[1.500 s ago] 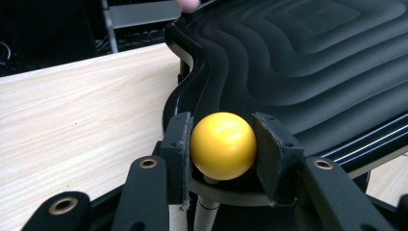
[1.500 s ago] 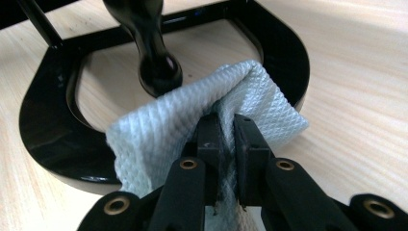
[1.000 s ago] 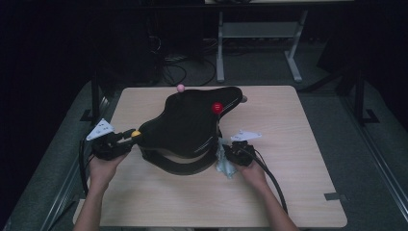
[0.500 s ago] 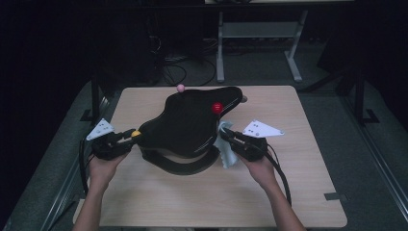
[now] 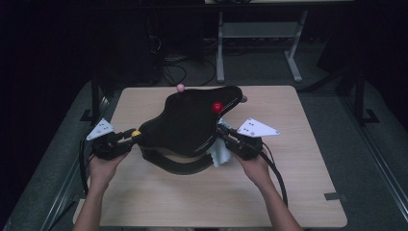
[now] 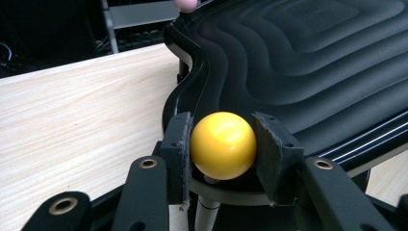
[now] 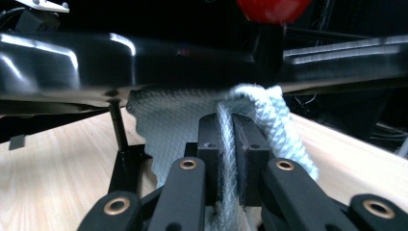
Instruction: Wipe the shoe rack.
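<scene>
Two tools are at work on a black wavy tray (image 5: 192,122) at the middle of the counter (image 5: 298,192). The left tool (image 6: 223,144) is clamped on a yellow ball (image 6: 223,145) on a stalk at the tray's 9 o'clock edge; the right tool (image 7: 227,144) is pinched tight on a fold of white cloth (image 7: 178,120) tucked under the tray's rim at about 4 o'clock. A red ball (image 5: 217,107) sits near 1 o'clock, a pink one (image 5: 180,87) at 12. I judge the tray stiff, glossy and likely slippery, so the ball makes the surer handle. The cloth is soft and limp; taken by a bunched fold it should hold, though it may snag under the rim.
</scene>
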The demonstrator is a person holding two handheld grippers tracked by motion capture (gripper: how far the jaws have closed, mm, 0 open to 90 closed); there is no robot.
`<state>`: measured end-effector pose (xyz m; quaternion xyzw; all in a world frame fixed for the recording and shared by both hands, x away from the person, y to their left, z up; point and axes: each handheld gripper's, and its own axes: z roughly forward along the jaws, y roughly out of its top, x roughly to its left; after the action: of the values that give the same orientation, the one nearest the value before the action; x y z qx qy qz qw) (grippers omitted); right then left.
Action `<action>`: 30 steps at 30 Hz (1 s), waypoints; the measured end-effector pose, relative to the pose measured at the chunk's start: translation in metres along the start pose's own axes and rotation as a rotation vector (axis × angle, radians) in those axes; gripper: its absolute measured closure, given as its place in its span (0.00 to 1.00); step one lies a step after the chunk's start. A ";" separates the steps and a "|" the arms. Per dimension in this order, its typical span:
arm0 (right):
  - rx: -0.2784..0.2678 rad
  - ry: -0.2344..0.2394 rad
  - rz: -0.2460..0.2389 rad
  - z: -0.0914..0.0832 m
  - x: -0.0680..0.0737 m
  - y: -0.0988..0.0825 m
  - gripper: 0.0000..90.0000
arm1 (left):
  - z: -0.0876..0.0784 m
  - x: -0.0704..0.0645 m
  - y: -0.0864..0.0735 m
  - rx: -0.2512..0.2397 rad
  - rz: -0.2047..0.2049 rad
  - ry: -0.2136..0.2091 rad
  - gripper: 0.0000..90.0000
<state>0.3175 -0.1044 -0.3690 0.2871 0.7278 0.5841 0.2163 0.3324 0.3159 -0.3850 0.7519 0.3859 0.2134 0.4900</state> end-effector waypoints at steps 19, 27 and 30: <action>0.193 -0.016 0.003 0.038 0.004 -0.052 0.91 | 0.001 -0.001 0.000 -0.004 0.001 -0.002 0.67; 0.348 -0.024 0.018 0.049 0.001 -0.086 0.91 | 0.002 0.000 0.000 -0.006 0.000 0.001 0.67; 0.330 -0.036 0.013 0.040 0.000 -0.081 0.91 | 0.002 0.000 0.000 -0.005 0.002 0.002 0.67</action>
<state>0.3303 -0.0877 -0.4570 0.3338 0.8079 0.4528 0.1755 0.3336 0.3143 -0.3857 0.7508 0.3853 0.2156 0.4914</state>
